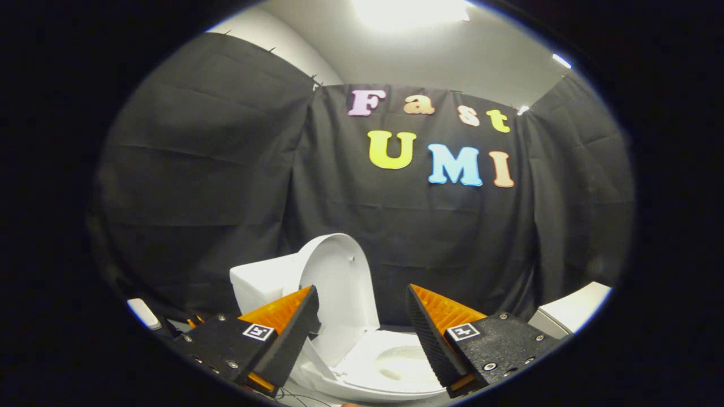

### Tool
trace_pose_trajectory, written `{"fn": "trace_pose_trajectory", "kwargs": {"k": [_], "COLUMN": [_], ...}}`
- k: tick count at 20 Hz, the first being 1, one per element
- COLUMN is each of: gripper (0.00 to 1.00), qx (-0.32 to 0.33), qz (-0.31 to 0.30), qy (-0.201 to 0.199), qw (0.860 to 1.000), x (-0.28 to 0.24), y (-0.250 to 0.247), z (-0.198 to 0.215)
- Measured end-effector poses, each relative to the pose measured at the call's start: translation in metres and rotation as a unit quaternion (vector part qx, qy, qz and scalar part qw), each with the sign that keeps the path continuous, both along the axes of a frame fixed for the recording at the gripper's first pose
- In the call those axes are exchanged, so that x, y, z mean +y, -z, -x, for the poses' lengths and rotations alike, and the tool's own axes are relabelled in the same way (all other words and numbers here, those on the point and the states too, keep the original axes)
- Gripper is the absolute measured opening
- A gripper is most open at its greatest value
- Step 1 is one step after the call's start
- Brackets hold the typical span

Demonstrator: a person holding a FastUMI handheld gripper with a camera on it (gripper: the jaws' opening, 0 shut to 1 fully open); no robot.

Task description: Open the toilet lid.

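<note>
Gripper (362,305) at lower centre of frame, fingers spread wide, gripping nothing. Toilet (373,373) low in frame, beyond and between the fingers; lid (339,282) raised upright against tank (257,282) at lower left, bowl (404,362) exposed. Black cloth wall (226,169) behind.

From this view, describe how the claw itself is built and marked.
The claw has two wedge-shaped fingers with ribbed inner faces, each on a dark speckled block fixed with silver screws. Each block carries a small square black-and-white marker. Thin wires trail beneath.
</note>
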State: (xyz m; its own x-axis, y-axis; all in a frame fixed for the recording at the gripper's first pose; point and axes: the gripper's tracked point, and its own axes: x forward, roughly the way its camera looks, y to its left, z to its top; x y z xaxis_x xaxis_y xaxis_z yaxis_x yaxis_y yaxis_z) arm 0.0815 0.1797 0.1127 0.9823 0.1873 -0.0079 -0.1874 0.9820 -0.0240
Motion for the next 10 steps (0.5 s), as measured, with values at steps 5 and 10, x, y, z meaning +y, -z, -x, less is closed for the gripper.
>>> {"fn": "trace_pose_trajectory", "kwargs": {"k": [5,10], "gripper": [0.95,0.95], "qx": [-0.004,-0.006], "qz": [-0.006,-0.026], "qy": [0.023,0.052], "qw": [1.0,0.998], "x": [-0.043,-0.087], "y": [0.003,0.016], "z": [0.018,0.052]}}
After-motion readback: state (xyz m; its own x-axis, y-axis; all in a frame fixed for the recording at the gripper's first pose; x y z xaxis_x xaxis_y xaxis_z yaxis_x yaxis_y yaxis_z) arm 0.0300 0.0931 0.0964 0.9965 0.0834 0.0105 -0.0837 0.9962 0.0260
